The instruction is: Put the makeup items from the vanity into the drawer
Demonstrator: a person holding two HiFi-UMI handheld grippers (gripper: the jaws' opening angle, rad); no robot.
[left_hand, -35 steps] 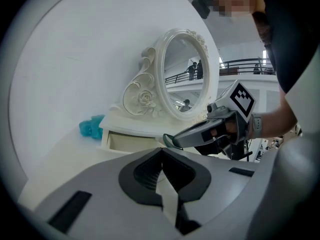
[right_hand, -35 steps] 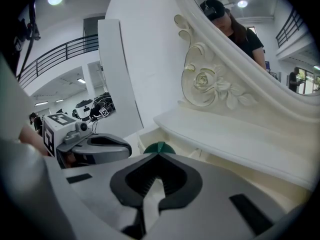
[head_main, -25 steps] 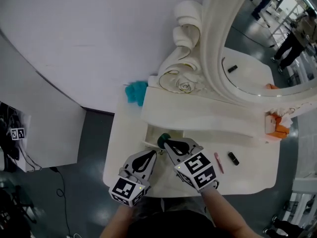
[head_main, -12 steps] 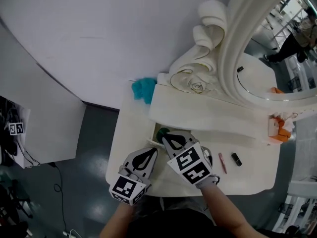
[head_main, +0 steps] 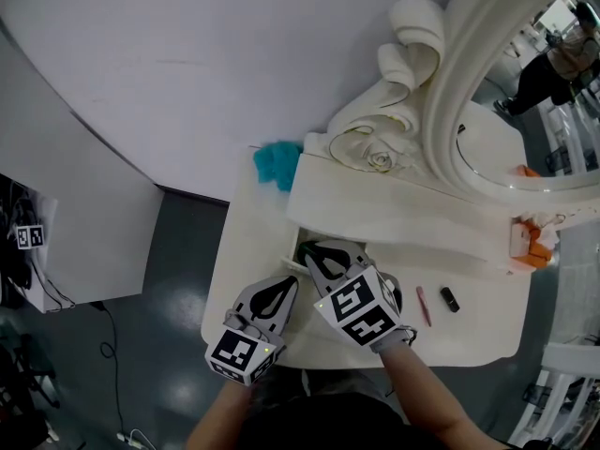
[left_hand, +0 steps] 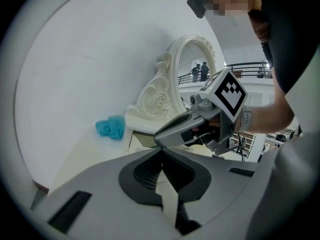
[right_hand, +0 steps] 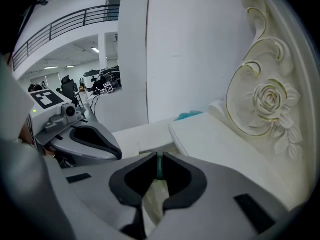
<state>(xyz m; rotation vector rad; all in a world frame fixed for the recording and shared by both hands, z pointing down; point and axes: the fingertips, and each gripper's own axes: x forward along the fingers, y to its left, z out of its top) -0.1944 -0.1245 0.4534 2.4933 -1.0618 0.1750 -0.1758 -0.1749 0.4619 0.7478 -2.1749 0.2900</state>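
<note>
The right tool [right_hand: 158, 158] is pointing steeply down into the open drawer [head_main: 292, 263], its jaws sitting all but together. A thin strip of a green makeup item [right_hand: 158, 168] is showing in the slit between the tips. I cannot tell whether the pads are pressing it or it is lying just beyond them. In the head view that green item is showing dark in the drawer's mouth, right at the tool's tips.

The left tool [left_hand: 161, 153] is hovering just left of the drawer, over the front edge of the white tabletop [head_main: 246, 244]. Its jaws are meeting tip to tip with nothing between them.

Right of the drawer, a slim pink stick [head_main: 423, 305] and a small black item [head_main: 450, 299] are lying on the tabletop, near each other but apart. Behind the drawer and to its left, a teal fluffy puff [head_main: 277, 165] is sitting against the wall. Directly behind the drawer, the carved mirror frame [head_main: 405, 82] with its rose is rising above a raised shelf. Far right of the drawer, an orange object [head_main: 531, 244] is sitting at the tabletop's edge.
</note>
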